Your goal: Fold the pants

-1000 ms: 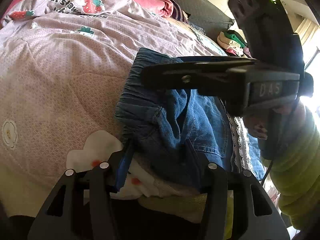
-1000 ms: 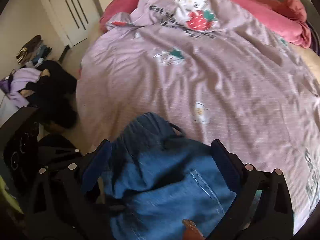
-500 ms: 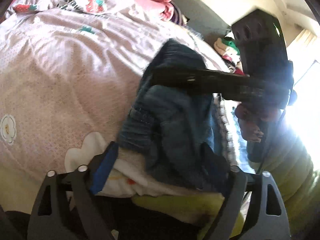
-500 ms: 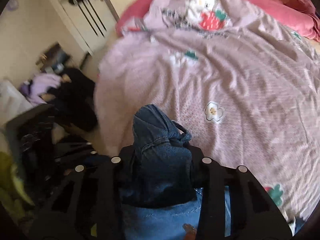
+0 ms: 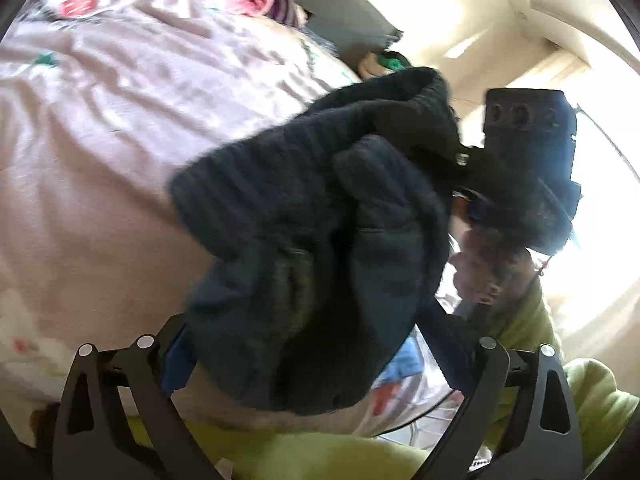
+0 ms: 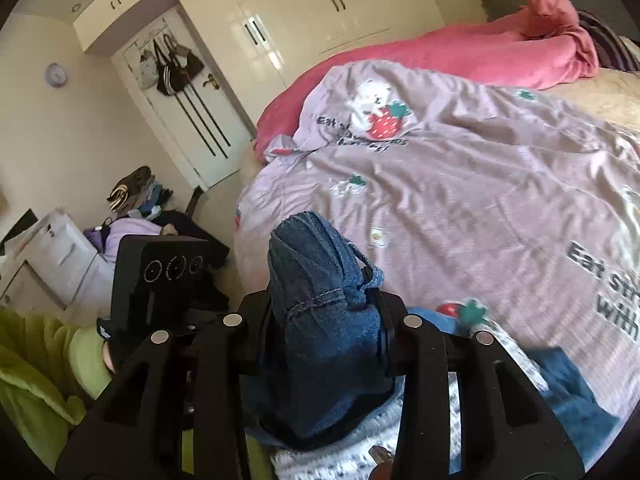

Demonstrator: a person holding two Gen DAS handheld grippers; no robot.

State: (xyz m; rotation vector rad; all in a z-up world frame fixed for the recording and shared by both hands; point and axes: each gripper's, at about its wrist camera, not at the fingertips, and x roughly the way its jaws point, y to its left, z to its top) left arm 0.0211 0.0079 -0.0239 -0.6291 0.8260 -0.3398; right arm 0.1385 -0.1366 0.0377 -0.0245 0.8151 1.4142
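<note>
The blue denim pants [image 6: 320, 320] are bunched and lifted off the bed. My right gripper [image 6: 326, 320] is shut on their gathered waistband, which sticks up between its fingers. In the left wrist view the pants [image 5: 320, 240] hang dark and backlit from the right gripper [image 5: 460, 160]. My left gripper [image 5: 308, 344] is open, its jaws spread wide on either side of the hanging denim without clamping it. The left gripper's body [image 6: 160, 276] shows at the lower left of the right wrist view.
The bed is covered by a lilac quilt [image 6: 460, 184] with strawberry prints and a pink blanket [image 6: 460, 52] beyond it. Folded clothes [image 5: 384, 64] lie by the headboard. Wardrobes and a door [image 6: 192, 116] stand behind, with clutter on the floor at left. My green sleeve [image 5: 560, 400] is close below.
My right gripper closed on the pants' waistband and raised it off the bed. The denim now hangs bunched between my left gripper's open jaws, and both views have tilted upward.
</note>
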